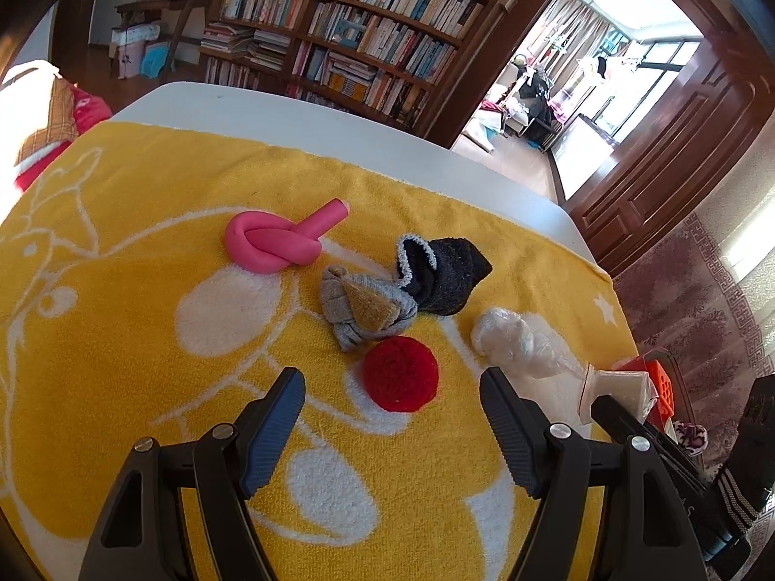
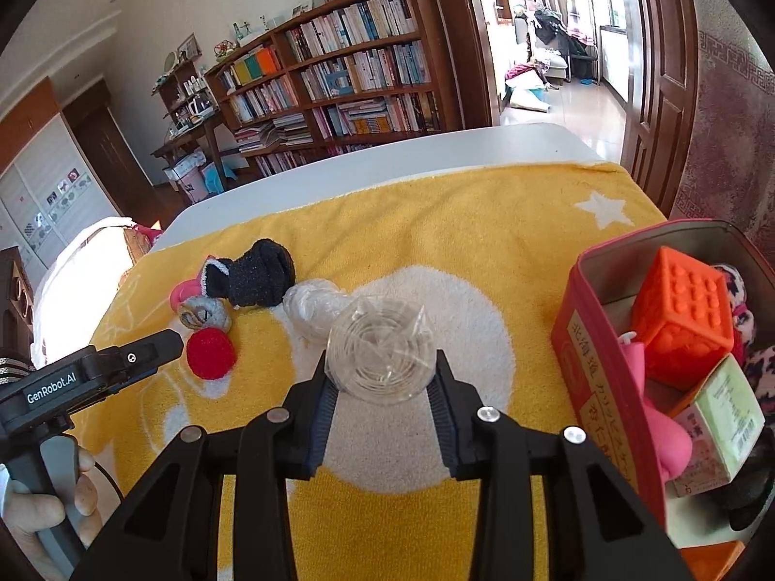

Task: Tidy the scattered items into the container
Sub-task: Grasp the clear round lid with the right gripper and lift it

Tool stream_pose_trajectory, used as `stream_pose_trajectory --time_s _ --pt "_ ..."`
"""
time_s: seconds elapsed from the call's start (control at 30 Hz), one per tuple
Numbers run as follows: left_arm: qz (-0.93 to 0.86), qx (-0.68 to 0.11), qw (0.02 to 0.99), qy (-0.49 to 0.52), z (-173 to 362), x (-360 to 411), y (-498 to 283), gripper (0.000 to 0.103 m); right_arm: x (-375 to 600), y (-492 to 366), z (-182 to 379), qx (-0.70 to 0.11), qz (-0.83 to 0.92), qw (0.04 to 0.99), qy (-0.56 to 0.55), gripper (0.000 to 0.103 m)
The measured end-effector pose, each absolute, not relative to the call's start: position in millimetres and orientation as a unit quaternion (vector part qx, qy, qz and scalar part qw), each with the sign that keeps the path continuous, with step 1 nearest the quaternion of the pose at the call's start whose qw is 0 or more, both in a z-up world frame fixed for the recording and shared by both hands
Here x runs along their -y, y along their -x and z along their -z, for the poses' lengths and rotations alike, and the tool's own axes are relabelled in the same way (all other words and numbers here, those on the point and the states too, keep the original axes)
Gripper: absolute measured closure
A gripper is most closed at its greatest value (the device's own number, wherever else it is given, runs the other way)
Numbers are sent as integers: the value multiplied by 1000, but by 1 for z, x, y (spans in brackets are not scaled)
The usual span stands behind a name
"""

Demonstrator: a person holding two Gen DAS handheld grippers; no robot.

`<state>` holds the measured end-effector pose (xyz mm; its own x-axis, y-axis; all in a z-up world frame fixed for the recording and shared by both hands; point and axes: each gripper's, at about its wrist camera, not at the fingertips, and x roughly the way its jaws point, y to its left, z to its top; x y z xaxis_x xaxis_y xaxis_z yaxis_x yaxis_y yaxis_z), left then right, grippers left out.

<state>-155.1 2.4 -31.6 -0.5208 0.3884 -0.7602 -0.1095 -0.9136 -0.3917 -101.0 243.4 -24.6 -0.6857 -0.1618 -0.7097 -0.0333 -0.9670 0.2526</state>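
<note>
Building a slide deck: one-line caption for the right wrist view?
Right gripper shut on a clear plastic coil above the yellow towel, red tin of toys alongside.

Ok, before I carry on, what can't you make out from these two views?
- Tin, right wrist view: the far side and bottom are cut off by the frame edge; the orange cube and green box cover what lies beneath.
- Pink knot, right wrist view: mostly hidden behind the black sock.
- Clear plastic bundle in the right gripper: its contents can't be told.
</note>
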Motion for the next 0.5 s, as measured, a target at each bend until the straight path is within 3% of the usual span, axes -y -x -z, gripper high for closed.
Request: stream_pose_trajectory --time_s 0.27,0.33,0.5 --pt "-862 79 195 461 25 -68 160 27 -275 90 -7 164 923 5 -348 63" --pt "-861 64 203 462 27 -83 163 17 -284 89 -10 175 923 -2 -342 63" --pt "-854 36 223 469 32 -115 174 17 -292 88 -10 188 922 -11 -339 63"
